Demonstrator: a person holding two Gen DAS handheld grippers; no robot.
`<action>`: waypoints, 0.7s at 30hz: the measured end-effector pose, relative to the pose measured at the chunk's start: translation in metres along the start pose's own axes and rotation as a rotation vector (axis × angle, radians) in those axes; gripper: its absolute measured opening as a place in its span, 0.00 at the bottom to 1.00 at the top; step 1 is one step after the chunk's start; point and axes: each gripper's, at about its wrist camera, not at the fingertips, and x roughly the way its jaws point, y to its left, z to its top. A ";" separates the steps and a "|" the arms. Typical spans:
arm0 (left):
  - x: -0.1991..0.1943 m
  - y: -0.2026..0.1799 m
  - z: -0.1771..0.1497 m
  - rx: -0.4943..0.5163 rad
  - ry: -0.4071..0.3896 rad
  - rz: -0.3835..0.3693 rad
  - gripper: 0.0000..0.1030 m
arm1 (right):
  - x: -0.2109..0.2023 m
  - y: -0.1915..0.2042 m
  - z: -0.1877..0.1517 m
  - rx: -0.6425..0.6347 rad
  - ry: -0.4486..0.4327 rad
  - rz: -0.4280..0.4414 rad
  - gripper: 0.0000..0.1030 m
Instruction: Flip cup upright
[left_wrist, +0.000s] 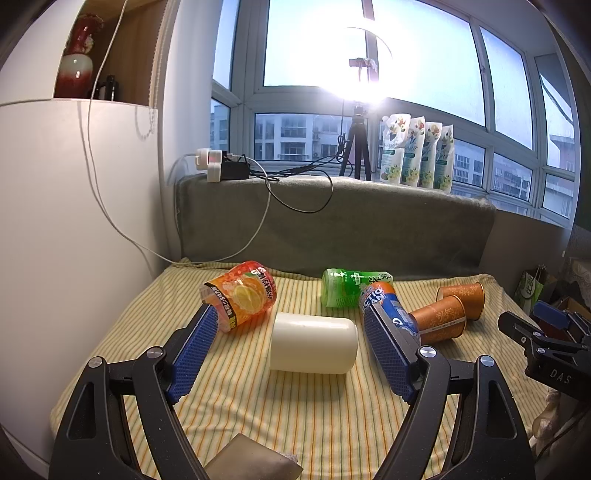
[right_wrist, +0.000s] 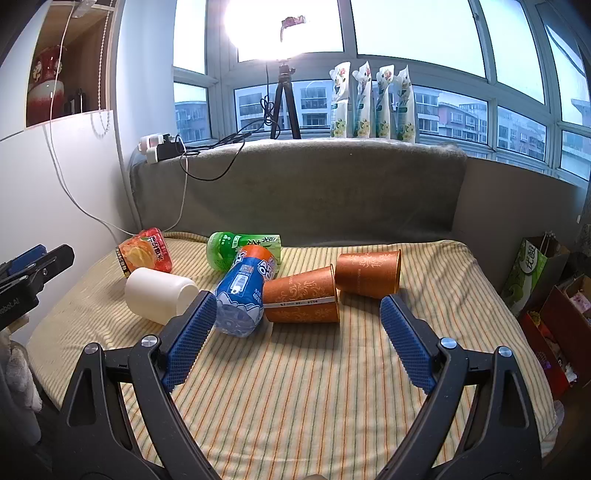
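A white cup lies on its side on the striped cloth, straight ahead of my open left gripper, between its blue fingers but farther out. It also shows in the right wrist view at the left. Two orange paper cups lie on their sides ahead of my open right gripper, which is empty. In the left wrist view the orange cups lie to the right, and the right gripper shows at the right edge.
A blue-labelled bottle, a green bottle and an orange-labelled container lie on the cloth behind the cups. A grey padded ledge backs the surface. A white cabinet stands left. Bags sit beyond the right edge.
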 end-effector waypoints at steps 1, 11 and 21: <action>0.000 0.000 0.000 -0.001 0.002 -0.002 0.79 | 0.000 0.000 0.000 0.000 0.000 0.001 0.90; 0.010 0.005 -0.010 0.003 0.061 -0.013 0.79 | 0.011 -0.002 0.008 -0.036 0.024 0.018 0.90; 0.019 0.024 -0.022 0.000 0.113 0.001 0.79 | 0.068 0.016 0.051 -0.251 0.170 0.189 0.90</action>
